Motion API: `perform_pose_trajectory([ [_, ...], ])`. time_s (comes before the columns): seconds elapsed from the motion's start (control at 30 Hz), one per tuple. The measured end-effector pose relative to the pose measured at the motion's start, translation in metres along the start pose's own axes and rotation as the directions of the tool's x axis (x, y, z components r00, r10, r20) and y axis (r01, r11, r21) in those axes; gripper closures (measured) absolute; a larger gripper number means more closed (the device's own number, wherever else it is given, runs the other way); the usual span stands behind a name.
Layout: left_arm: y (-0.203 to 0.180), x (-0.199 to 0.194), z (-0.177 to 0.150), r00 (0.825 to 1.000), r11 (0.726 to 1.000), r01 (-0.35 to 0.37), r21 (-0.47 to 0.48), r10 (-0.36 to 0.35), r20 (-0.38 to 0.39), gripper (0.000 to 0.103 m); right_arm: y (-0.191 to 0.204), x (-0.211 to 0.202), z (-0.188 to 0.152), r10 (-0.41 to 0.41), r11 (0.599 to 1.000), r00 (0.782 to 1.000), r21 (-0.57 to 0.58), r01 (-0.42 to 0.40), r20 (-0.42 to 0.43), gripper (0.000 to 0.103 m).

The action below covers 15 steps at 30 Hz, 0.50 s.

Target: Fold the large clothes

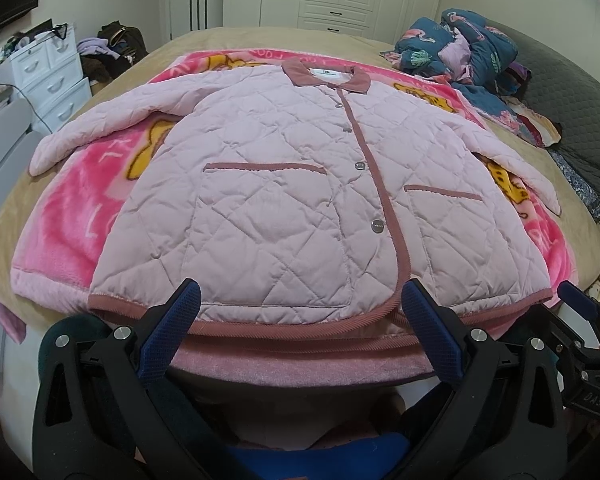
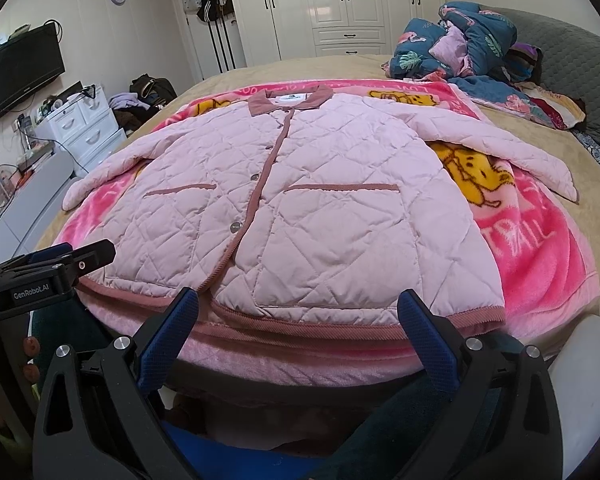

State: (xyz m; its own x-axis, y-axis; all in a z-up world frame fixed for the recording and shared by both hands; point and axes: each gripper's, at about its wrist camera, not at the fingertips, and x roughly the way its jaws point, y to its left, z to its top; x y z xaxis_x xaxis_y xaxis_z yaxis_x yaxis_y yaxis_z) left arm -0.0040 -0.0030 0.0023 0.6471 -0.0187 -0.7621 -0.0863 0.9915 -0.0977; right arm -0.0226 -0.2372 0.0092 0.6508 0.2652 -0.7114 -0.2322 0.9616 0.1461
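Pink jacket (image 1: 284, 184) lies flat, buttoned, on blanket (image 1: 80, 216) at bed's (image 1: 228, 40) near edge. Left hand-held gripper (image 1: 300, 300) and right hand-held gripper (image 2: 298, 304) both spread apart, empty, by hem.

Pink quilted jacket (image 2: 300, 208) spread flat on pink blanket (image 2: 540, 264), right tongs (image 2: 298, 304) spread wide at hem
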Motion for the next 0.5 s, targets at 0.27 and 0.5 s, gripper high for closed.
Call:
perform_pose_trajectory([
  [0.27,0.0002,0.0006,0.0000,1.000,1.000,0.000,-0.001,0.000,-0.004,0.009,0.0001,0.0005,-0.0005,-0.001,1.000,1.000,-0.001,0.001,0.000,0.004],
  [0.5,-0.0009,0.0015,0.0002,1.000,1.000,0.003,0.004,-0.003,-0.001,0.009,-0.0004,0.0012,-0.0009,-0.001,1.000,1.000,-0.001,0.001,-0.002,0.004],
])
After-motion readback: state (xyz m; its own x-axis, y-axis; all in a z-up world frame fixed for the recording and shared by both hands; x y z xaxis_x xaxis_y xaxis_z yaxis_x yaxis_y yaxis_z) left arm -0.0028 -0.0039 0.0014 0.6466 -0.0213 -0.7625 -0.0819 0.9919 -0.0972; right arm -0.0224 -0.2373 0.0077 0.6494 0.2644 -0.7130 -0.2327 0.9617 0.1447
